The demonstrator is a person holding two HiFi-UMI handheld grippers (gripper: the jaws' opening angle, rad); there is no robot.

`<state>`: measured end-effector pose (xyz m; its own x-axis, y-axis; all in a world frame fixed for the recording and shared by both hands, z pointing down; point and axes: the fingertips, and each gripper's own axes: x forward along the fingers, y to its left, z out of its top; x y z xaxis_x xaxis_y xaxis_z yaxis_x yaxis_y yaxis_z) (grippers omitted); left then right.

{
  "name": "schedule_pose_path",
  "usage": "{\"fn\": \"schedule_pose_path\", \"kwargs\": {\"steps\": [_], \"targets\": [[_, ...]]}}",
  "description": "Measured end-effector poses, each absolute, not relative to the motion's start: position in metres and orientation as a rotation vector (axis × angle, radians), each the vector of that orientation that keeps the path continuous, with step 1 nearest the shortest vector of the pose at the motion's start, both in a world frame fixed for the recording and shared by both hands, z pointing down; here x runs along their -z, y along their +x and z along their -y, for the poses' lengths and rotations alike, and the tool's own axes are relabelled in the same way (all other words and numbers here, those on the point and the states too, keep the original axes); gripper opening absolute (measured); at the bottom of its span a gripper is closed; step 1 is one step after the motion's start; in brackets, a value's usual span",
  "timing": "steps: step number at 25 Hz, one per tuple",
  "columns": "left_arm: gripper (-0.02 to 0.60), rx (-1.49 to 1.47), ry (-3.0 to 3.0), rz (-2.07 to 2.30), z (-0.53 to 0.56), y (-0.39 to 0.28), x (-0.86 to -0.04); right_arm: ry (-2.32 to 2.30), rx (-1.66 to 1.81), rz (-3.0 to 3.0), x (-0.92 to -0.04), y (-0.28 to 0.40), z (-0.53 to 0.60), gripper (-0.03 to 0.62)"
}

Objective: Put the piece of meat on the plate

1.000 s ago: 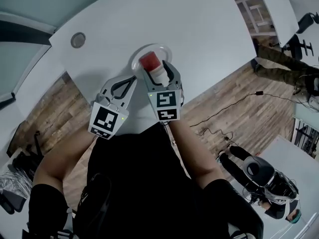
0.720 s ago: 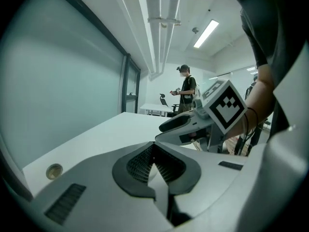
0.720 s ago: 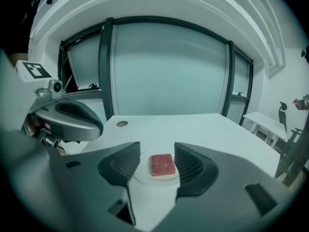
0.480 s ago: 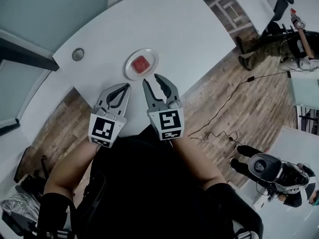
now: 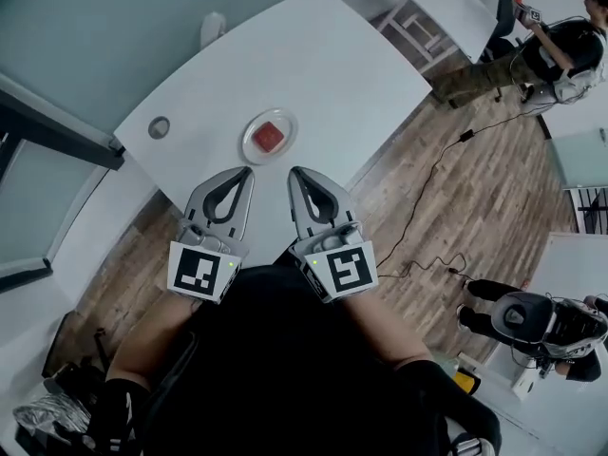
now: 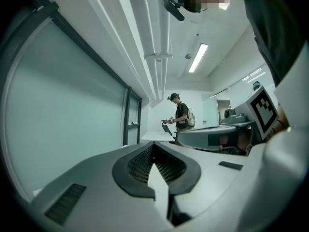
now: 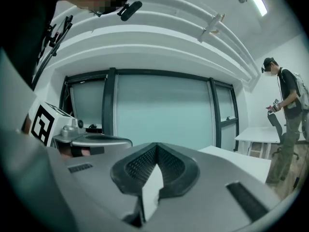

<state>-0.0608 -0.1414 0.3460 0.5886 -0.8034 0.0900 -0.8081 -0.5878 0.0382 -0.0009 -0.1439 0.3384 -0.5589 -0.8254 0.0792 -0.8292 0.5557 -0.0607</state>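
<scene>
The head camera looks steeply down from well above the left gripper, the right gripper and the white table, while each gripper camera sits close behind its own jaws, facing level (both catch one distant standing person).

The left gripper and right gripper are light grey with black ribbed pads. Each carries a black-and-white marker cube at six o'clock. The person wears a black top.

No text, label, brand or number can be read anywhere.
</scene>
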Motion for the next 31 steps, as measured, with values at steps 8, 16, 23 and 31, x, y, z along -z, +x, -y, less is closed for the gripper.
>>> {"fn": "schedule_pose_path", "kwargs": {"steps": [8, 16, 23, 31], "targets": [[-0.008, -0.032, 2.763, 1.378, 0.132, -0.059, -0.324, 1.452, -0.012, 2.802, -0.305, -0.018, 0.128, 0.002], [-0.008, -0.023, 2.742, 1.384, 0.132, -0.066, -0.326, 1.408, 0.028, 2.806, -0.300, -0.031, 0.134, 0.002], [-0.008, -0.020, 2.714, 1.386, 0.133, -0.069, -0.333, 1.381, 0.005, 2.806, -0.307, -0.039, 0.136, 0.002], [-0.008, -0.028, 2.720, 1.376, 0.132, -0.065, -0.336, 1.399, 0.003, 2.794, -0.311, -0.030, 0.138, 0.002]]}}
